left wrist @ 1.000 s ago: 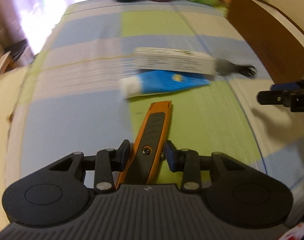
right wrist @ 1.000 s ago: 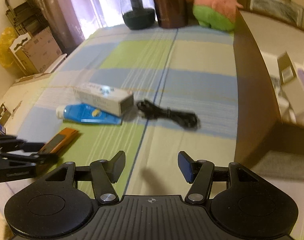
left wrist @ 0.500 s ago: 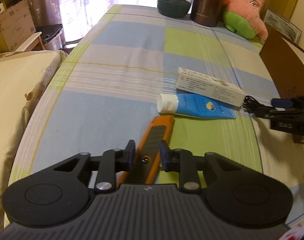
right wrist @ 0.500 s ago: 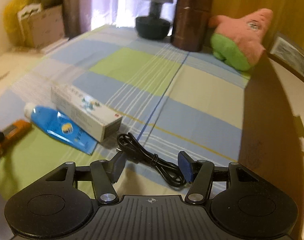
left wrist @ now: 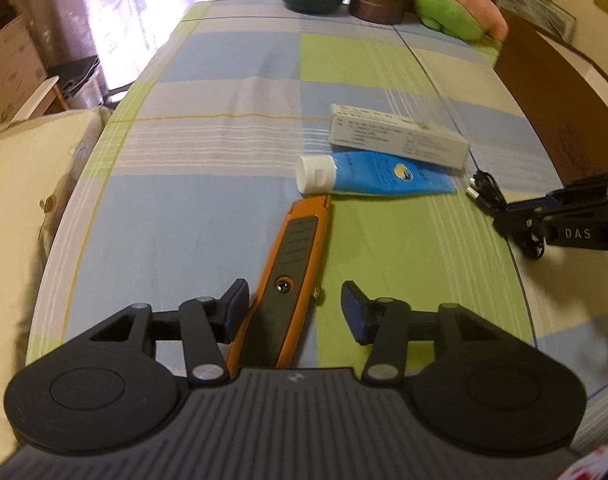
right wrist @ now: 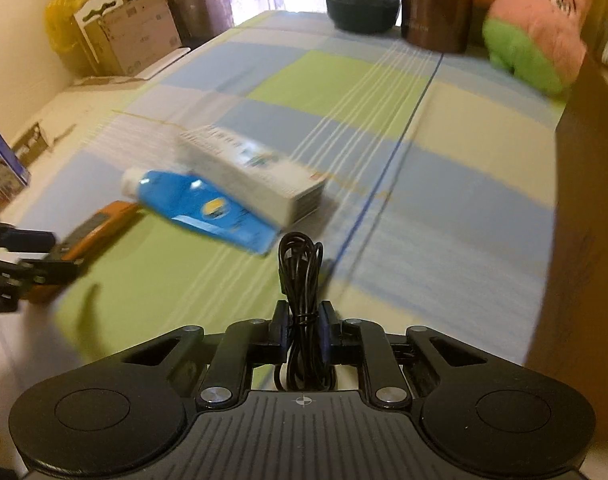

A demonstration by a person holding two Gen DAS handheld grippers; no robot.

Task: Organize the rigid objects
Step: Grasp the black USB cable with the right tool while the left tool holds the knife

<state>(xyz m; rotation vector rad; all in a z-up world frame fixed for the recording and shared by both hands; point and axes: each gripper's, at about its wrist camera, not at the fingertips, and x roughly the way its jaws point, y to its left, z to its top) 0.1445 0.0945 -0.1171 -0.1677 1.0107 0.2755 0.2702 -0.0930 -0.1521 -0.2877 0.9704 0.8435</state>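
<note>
The right gripper [right wrist: 302, 334] is clamped on a bundled black cable [right wrist: 300, 264], whose lower loops are hidden behind the gripper body. The left gripper [left wrist: 294, 308] is opening; the orange knife [left wrist: 290, 276] lies between its jaws on the checked cloth [left wrist: 192, 208], its near end cut off by the gripper. Beyond it, a blue tube [left wrist: 376, 174] is seen beside a white carton [left wrist: 400, 140], blurred in the right view. A brown box [left wrist: 564, 120] is cut off at the right.

Checked cloth [left wrist: 232, 184]: blue, green, cream, white-striped. Utility knife [left wrist: 292, 264] orange with grey grip; tube [left wrist: 380, 178] blue, white cap. Cable [right wrist: 300, 272] black.
</note>
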